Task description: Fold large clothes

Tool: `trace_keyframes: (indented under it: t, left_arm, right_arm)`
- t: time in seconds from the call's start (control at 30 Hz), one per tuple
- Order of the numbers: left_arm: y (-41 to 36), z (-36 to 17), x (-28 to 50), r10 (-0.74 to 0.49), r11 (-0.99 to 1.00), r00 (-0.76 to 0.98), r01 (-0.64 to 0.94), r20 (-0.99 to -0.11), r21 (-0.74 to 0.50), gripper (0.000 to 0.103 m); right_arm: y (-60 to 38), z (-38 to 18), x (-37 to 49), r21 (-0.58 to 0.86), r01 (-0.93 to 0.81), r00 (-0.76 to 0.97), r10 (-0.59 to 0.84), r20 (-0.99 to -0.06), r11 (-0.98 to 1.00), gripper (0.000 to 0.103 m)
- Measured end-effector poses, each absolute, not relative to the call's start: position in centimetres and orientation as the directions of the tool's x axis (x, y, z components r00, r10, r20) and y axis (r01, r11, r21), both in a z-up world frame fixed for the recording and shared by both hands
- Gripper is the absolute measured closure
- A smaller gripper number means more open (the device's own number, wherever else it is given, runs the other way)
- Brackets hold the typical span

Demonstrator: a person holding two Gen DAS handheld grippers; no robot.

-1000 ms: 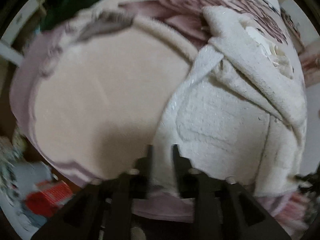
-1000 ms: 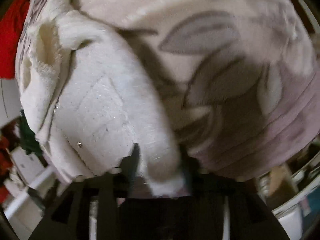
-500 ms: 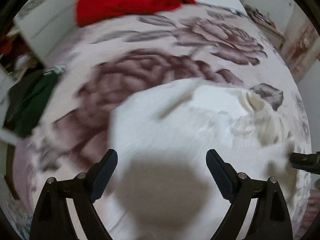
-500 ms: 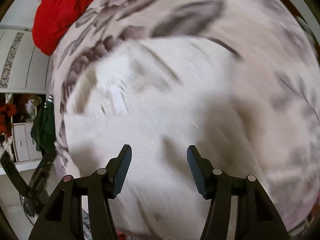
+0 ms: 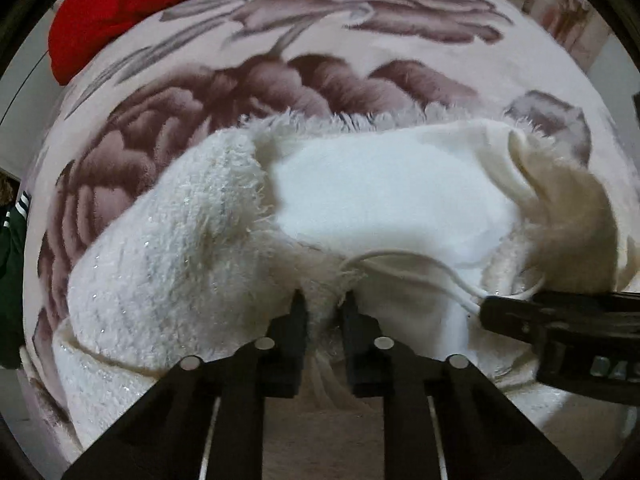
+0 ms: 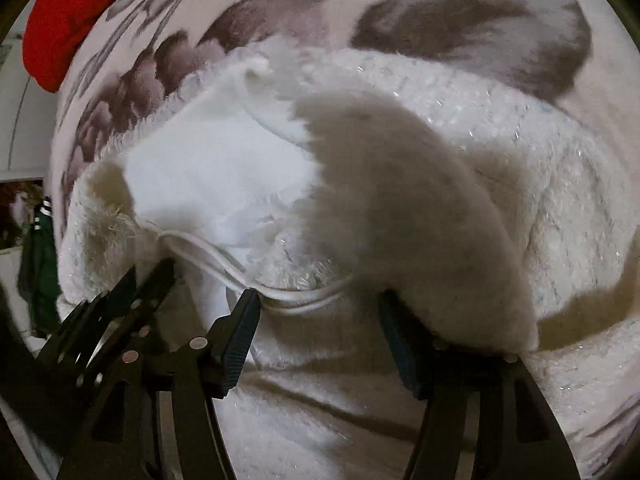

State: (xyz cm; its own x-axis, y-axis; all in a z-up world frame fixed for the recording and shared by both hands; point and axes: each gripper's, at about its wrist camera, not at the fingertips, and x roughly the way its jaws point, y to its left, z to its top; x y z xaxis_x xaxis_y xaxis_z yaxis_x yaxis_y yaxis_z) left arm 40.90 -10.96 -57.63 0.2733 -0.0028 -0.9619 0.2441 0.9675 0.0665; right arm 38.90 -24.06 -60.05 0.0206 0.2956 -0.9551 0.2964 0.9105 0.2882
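Fluffy white sweater bunched right under my tools. Bare flowered pink blanket beyond: free room. Red cloth heap blocks far left corner.

sweater lay on blanket | cord lay on sweater's near edge | red cloth behind, far left | dark garment at left edge

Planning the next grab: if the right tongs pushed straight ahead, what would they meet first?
Probably the fluffy white garment: the closing right tongs point into its pile, fleece and a white seam cord between them.
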Motion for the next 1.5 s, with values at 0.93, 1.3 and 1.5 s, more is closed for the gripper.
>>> trace_keyframes:
  t: [0.93, 1.3, 1.5]
  left_arm:
    - [-7.4, -48.3, 40.0, -0.139, 0.984, 0.380, 0.154, -0.914, -0.086, 0.015]
    - [-1.9, -52.7, 24.1, 0.158, 0.987, 0.263, -0.070, -0.952, 0.144, 0.015]
    - [-1.6, -57.7, 21.0, 0.214, 0.977, 0.242, -0.035, -0.946, 0.212, 0.006]
  right_arm:
    - [-35.2, -47.9, 33.0, 0.508, 0.377, 0.221, 0.458, -0.861, 0.774, 0.041]
    - [-41.1, -49.2, 18.0, 0.311, 0.535, 0.083, 0.317, -0.945, 0.785, 0.040]
    - [-36.3, -56.2, 20.8, 0.149, 0.310, -0.054, 0.174, -0.983, 0.939, 0.040]
